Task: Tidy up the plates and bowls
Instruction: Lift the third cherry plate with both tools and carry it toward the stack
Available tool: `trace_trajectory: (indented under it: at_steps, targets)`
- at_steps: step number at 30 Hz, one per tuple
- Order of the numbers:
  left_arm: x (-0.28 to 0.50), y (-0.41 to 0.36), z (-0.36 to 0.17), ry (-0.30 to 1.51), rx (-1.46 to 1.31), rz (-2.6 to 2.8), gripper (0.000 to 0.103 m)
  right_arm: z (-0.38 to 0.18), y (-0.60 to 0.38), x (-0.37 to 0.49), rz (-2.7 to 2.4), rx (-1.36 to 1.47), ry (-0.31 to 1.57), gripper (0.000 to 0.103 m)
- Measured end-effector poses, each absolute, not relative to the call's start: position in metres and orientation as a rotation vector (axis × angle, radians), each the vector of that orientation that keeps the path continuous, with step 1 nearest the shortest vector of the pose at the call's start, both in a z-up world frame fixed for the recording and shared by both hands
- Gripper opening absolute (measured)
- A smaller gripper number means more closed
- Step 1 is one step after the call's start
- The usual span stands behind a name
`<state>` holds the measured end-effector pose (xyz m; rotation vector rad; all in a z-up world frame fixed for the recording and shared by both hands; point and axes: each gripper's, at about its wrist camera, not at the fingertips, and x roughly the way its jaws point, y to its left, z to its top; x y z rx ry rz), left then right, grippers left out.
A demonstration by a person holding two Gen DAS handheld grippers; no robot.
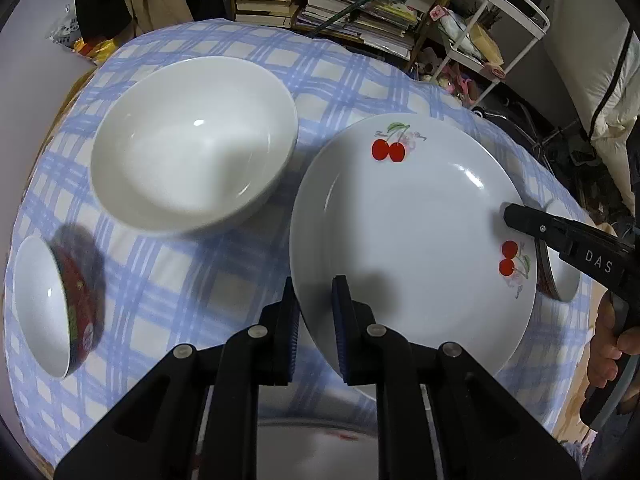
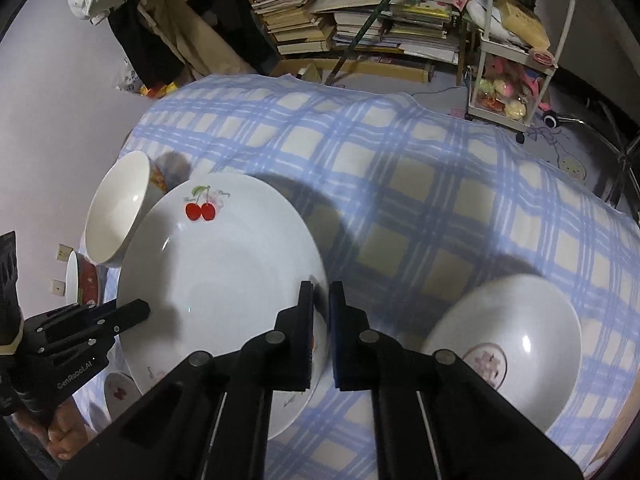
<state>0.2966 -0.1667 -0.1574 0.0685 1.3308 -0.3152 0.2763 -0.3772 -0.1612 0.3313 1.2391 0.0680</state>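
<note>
A large white plate with red cherries is held above the blue checked tablecloth. My left gripper is shut on its near left rim. My right gripper is shut on the opposite rim of the same plate. The right gripper also shows in the left wrist view, and the left gripper in the right wrist view. A plain white bowl stands left of the plate. A white bowl with a red outside stands at the far left.
A white bowl with a flower print inside stands on the cloth to the right. A small cherry dish lies under the held plate. Bookshelves and a white trolley stand behind the table.
</note>
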Motion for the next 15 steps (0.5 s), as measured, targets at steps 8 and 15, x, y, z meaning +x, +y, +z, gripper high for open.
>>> trace_trajectory:
  at_steps: [8, 15]
  targets:
    - [0.272, -0.148, -0.14, 1.308, 0.083, -0.315, 0.016, -0.147, -0.355, 0.254, 0.065, 0.321, 1.209, 0.009]
    - [0.246, -0.128, -0.124, 1.271, 0.097, -0.302, 0.017, -0.13, -0.335, 0.239, 0.062, 0.3, 1.19, 0.009]
